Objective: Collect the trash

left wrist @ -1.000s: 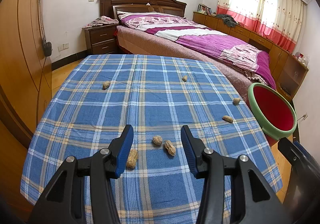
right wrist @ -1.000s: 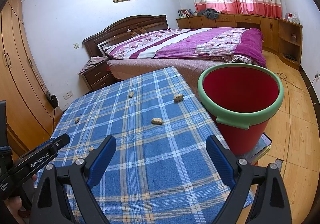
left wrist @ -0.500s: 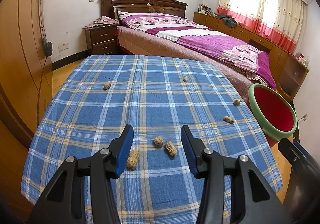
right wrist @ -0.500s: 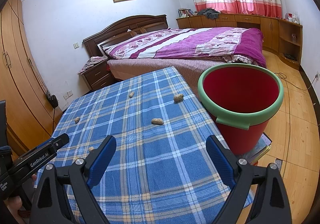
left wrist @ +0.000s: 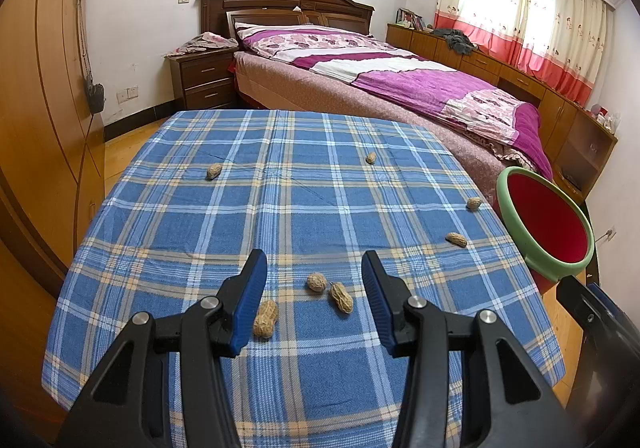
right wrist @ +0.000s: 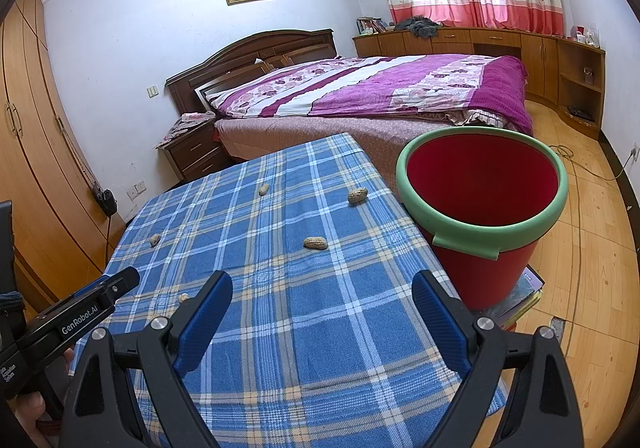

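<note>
Approach step, nothing collected. Left gripper (left wrist: 312,276) wide over peanuts (left wrist: 340,296); right gripper (right wrist: 322,294) wide, empty. Next: descend, pinch one, carry to bucket (left wrist: 516,215) at 2 o'clock.

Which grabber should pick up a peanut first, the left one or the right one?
Probably the left. The left gripper is open with three peanuts lying between its jaws on the tablecloth. The right gripper is open too, but over bare cloth, nearer the red bucket.
</note>
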{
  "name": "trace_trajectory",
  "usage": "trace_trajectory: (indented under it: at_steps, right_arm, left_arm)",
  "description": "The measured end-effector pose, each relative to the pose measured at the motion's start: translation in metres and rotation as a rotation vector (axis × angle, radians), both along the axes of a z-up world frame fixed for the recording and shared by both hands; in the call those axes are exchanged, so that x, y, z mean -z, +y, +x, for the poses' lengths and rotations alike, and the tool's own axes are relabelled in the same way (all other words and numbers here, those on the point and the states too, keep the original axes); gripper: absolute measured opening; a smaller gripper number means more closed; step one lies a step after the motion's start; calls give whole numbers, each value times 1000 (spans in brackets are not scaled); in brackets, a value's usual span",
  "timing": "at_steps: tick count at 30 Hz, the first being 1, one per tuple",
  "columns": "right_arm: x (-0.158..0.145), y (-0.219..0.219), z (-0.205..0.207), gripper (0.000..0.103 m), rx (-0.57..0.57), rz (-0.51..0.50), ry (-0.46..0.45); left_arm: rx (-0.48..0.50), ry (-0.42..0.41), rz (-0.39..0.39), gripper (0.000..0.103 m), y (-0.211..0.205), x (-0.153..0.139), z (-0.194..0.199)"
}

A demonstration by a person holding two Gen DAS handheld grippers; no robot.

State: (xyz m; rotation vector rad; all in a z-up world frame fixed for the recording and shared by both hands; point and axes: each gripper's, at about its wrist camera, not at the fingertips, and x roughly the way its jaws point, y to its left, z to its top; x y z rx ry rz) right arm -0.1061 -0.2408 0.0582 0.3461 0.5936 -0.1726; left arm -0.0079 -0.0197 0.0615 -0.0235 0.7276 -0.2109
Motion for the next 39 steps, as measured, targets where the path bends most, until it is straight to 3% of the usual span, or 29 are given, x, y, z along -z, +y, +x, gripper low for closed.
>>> trace_trajectory:
  at_steps: [39]
  right_arm:
    - [-1,0,0,93,1,2,3]
  left_arm:
    - [0,2,-3,49,3,1,0]
